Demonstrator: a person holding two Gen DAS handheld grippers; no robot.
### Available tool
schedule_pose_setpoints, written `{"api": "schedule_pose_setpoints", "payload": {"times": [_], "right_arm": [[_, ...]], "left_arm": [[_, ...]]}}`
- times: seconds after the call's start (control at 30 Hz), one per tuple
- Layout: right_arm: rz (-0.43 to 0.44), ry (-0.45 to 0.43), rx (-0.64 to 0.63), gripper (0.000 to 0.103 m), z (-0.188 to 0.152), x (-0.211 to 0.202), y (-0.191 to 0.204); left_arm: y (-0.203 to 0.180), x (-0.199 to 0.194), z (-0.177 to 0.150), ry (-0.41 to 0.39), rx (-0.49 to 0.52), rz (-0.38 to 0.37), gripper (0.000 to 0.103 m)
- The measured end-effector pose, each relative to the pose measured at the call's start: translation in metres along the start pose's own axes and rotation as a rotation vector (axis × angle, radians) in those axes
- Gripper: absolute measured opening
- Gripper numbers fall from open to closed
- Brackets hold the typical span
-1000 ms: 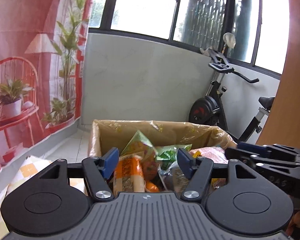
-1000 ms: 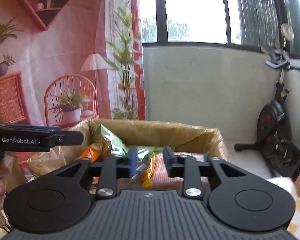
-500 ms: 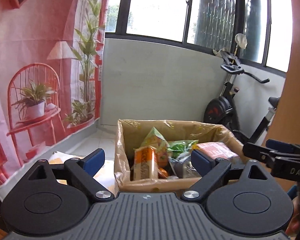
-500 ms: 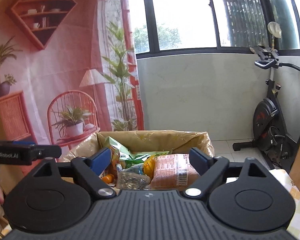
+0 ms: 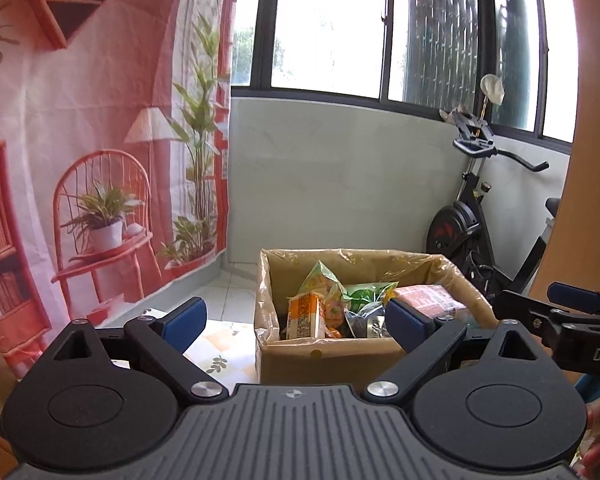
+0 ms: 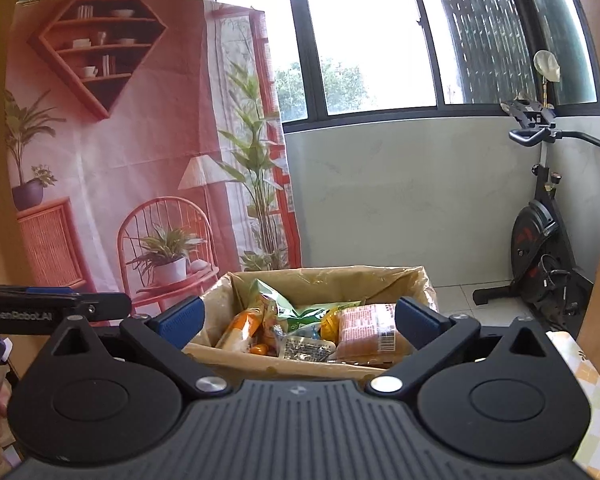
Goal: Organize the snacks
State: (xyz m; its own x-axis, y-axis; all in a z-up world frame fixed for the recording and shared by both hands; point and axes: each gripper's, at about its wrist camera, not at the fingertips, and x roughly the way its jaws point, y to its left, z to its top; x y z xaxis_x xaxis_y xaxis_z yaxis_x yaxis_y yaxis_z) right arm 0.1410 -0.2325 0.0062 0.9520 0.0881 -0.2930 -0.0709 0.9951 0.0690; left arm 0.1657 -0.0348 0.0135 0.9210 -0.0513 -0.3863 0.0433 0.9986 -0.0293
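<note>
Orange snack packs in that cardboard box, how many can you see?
2, perhaps more buried. The orange carton stands at the box's left side; the flat orange-pink pack lies at its right. Small orange bits between them are too unclear to count.

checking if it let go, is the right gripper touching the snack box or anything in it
Apart. In the right wrist view the right gripper is wide open and empty, its fingers held nearer the camera than the cardboard box of snacks.

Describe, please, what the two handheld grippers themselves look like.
Both the left gripper and right gripper are matte black plastic with ribbed bodies, round side discs, silver pivot screws and blue finger pads. White lettering marks their sides.
</note>
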Motion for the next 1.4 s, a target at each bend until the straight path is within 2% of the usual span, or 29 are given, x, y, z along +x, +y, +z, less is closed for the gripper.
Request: {"api": "schedule_pose_setpoints", "payload": {"times": [0.5, 0.7, 0.97, 1.4], "right_arm": [[-0.01, -0.034, -0.006, 0.103, 0.017, -0.082, 0.04], [-0.005, -0.065, -0.008, 0.103, 0.023, -0.112, 0.049], [-0.015, -0.087, -0.014, 0.103, 0.029, -0.134, 0.054], [-0.014, -0.098, -0.012, 0.103, 0.03, -0.141, 0.055]], "left_arm": [[-0.002, -0.093, 0.005, -0.073, 0.033, 0.057, 0.098], [-0.006, -0.116, 0.008, -0.102, 0.035, 0.077, 0.098], [-0.013, -0.134, 0.009, -0.128, 0.035, 0.092, 0.098], [-0.016, -0.141, 0.009, -0.139, 0.025, 0.1, 0.098]]}}
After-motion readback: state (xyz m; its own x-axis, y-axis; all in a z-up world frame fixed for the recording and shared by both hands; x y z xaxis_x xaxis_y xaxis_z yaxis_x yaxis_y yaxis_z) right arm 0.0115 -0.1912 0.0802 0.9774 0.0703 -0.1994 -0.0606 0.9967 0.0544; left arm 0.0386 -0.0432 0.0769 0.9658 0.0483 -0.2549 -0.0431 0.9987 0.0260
